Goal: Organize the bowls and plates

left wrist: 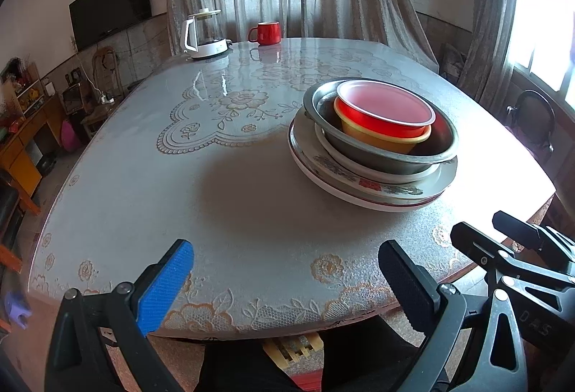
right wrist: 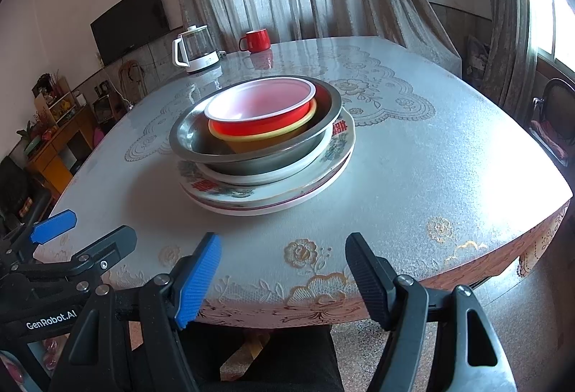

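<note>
Curtained room, worktop (left wrist: pixel 230 212) under a lace-pattern cover. Stack sits mid-worktop: red bowl (left wrist: pixel 386 108) nested in a yellow bowl (left wrist: pixel 384 140), both inside a metal basin (left wrist: pixel 424 151), basin on a white dish (left wrist: pixel 381 169), dish on two floral plates (left wrist: pixel 377 192). Red bowl looks empty, pale inside. Kettle (left wrist: pixel 205 36) and red mug (left wrist: pixel 266 32) stand at the far edge, well apart from the stack.

Left gripper (left wrist: pixel 287 287) and right gripper (right wrist: pixel 284 280) both hang at the near edge, fingers apart, holding nothing. Left view shows the stack to its right; right view shows it ahead, left of centre, plus red lettering on the top plate's rim. Each view catches the other gripper at its side. Bare worktop all round the stack.
</note>
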